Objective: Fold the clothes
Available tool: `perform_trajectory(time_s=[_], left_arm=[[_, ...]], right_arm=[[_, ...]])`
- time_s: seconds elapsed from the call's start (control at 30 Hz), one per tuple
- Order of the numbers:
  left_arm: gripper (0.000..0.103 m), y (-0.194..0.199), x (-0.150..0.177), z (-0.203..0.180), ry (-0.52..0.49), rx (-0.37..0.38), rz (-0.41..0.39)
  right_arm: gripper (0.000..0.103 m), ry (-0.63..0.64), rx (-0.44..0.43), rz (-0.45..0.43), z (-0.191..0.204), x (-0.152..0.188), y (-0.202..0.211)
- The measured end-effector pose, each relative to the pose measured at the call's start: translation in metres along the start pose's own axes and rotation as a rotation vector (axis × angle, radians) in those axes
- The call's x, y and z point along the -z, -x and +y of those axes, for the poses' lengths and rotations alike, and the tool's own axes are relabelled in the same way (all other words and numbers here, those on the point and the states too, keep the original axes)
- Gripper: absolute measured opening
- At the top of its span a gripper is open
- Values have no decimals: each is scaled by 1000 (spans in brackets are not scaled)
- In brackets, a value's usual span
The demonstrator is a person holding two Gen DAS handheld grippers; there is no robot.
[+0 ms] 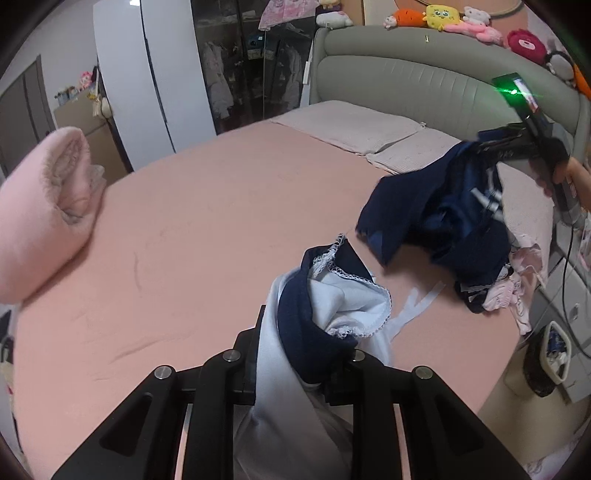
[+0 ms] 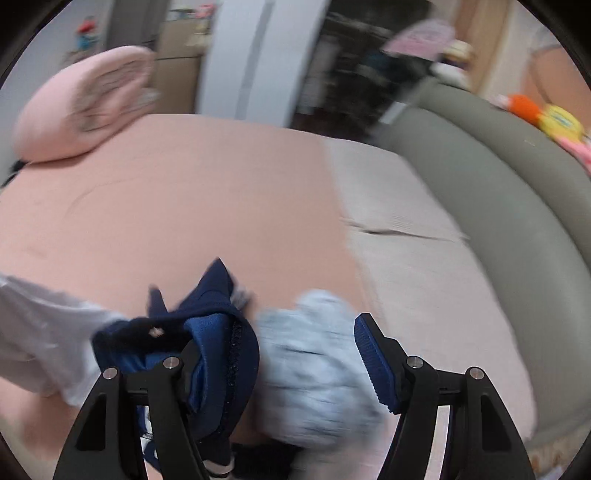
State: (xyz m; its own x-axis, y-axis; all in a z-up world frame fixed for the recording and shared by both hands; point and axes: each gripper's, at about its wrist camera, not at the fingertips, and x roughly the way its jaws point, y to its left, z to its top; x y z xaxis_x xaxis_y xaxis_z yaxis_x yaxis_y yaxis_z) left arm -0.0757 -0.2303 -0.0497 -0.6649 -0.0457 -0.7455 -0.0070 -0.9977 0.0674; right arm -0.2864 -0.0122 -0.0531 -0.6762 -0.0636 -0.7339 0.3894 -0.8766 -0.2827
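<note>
A wide bed [image 1: 207, 206] covered in a pink sheet fills the room's middle, with a grey padded headboard [image 1: 424, 74] at the far right and a white wardrobe [image 1: 147, 74] at the far left. Two pale pillows [image 1: 351, 127] lie flat against the headboard, and one rolled pink blanket [image 1: 44, 210] sits at the left edge of the bed. A row of plush toys [image 1: 458, 20] lines the top of the headboard.

The left gripper [image 1: 301, 363] is clamped on a white and navy garment [image 1: 332, 295] with lace trim, which bunches up just past its fingers and hangs down between them.

Far to the right, the right gripper [image 1: 491, 147] reaches into a navy garment [image 1: 443, 206] that is lifted above a small heap of clothes [image 1: 498, 288] at the right edge of the bed. In its own blurred view the right gripper [image 2: 280, 354] stands wide, with navy cloth [image 2: 218, 350] draped over its left finger [image 2: 184, 354] and a pale blue bundle [image 2: 317, 369] between the fingers; it seems to hold nothing firmly, though the blur makes that uncertain.
</note>
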Motion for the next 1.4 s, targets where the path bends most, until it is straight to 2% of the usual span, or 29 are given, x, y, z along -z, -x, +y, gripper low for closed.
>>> perform_trajectory(time_s=[0.07, 0.1, 0.13, 0.17, 0.2, 0.27, 0.33, 0.47, 0.53, 0.7, 0.77, 0.83, 0.97, 1.1, 1.23, 1.33, 1.4], left_arm=[[19, -3, 0, 0, -5, 6, 7], [19, -3, 1, 0, -5, 8, 7], [19, -3, 1, 1, -2, 11, 7], [19, -1, 2, 3, 4, 12, 5], [19, 0, 2, 6, 12, 16, 4], [19, 3, 3, 10, 31, 29, 7], [19, 6, 2, 14, 51, 33, 4], [19, 16, -2, 18, 71, 38, -19], [19, 25, -2, 14, 45, 21, -44], [19, 38, 1, 2, -9, -8, -79], [19, 43, -2, 0, -10, -13, -103], [19, 47, -3, 0, -11, -14, -120], [19, 57, -5, 0, -6, -32, -158], [19, 71, -4, 1, -8, -64, -215], [19, 77, 1, -1, -38, -96, -233], [19, 82, 6, -2, -61, -120, -246], [19, 74, 11, -5, -101, -124, -208]], right_arm=[[69, -43, -13, 118, -30, 5, -1], [72, -81, -69, 224, -43, 10, -9], [81, -133, -158, 363, -57, 19, -21], [81, -186, -248, 501, -71, 28, -34], [81, -234, -313, 578, -78, 36, -41], [81, -325, -398, 629, -84, 52, -46], [81, -320, -428, 615, -83, 46, -52], [81, -195, -436, 543, -47, 30, -35], [81, -134, -452, 498, -30, 16, -26], [81, 17, -541, 315, 47, -28, 9], [81, 80, -564, 270, 75, -43, 18], [81, 153, -573, 268, 106, -56, 23], [81, 258, -601, 339, 163, -73, 21], [81, 261, -678, 323, 199, -78, 19], [81, 175, -780, 258, 208, -65, 11], [81, 159, -786, 223, 210, -53, 1], [81, 169, -743, 205, 209, -43, -12]])
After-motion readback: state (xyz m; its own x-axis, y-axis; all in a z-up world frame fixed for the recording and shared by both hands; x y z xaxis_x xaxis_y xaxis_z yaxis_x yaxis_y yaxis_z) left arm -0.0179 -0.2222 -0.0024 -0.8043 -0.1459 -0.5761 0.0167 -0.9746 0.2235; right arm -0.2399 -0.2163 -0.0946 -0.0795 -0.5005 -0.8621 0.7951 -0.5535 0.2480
